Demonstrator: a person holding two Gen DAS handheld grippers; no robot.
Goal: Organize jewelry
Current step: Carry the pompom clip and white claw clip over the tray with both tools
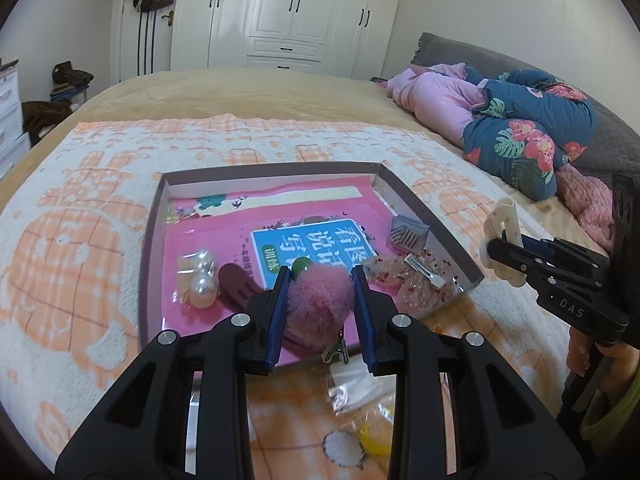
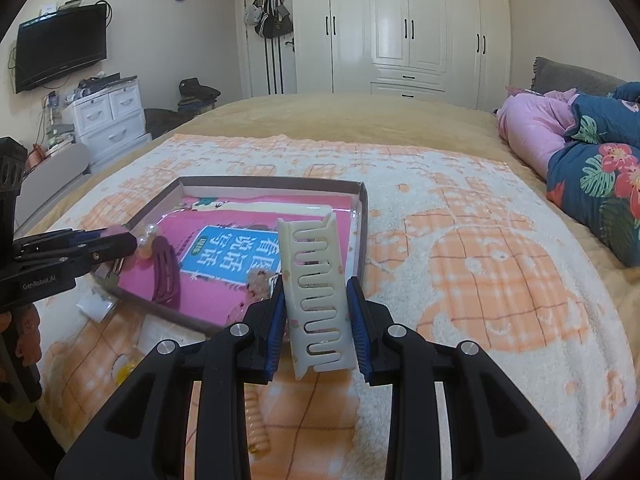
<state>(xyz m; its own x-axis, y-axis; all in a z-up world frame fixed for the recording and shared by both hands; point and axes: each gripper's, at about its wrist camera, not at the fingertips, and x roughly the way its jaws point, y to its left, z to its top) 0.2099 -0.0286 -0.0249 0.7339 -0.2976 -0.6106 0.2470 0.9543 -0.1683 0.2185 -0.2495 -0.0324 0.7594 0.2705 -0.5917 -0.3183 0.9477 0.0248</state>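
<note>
- Pinching a fluffy pink pom-pom clip (image 1: 320, 300) between its blue pads, the left gripper (image 1: 322, 276) holds it over the near edge of the shallow tray (image 1: 432, 220); a small metal clasp hangs from the pom-pom's underside.
- The right gripper (image 2: 316, 284) is clamped on a cream hair comb clip (image 2: 316, 280), the blue pads against its long sides near the lower end, so the wavy teeth stand up between the fingers, tilted slightly (it hangs over the blanket near the tray's right-hand corner).
- The tray sits on an orange-and-white patterned blanket (image 2: 480, 280) spread on the bed, and a pink booklet (image 1: 208, 240) with a blue label lines its floor.
- Inside the tray, as the left wrist camera shows: two large pearl-like beads (image 1: 202, 280) at the left, a dark maroon hair clip (image 1: 236, 284) just beside them, a green bead (image 1: 300, 266) partly hidden behind the pom-pom, a sheer speckled bow with a metal clip (image 1: 416, 280) at the right, and a small clear box (image 1: 408, 234) against the right wall.
- On the blanket in front of the tray lie a clear plastic packet (image 1: 352, 384) and something yellow (image 1: 376, 436), partly hidden by the left gripper's frame.
</note>
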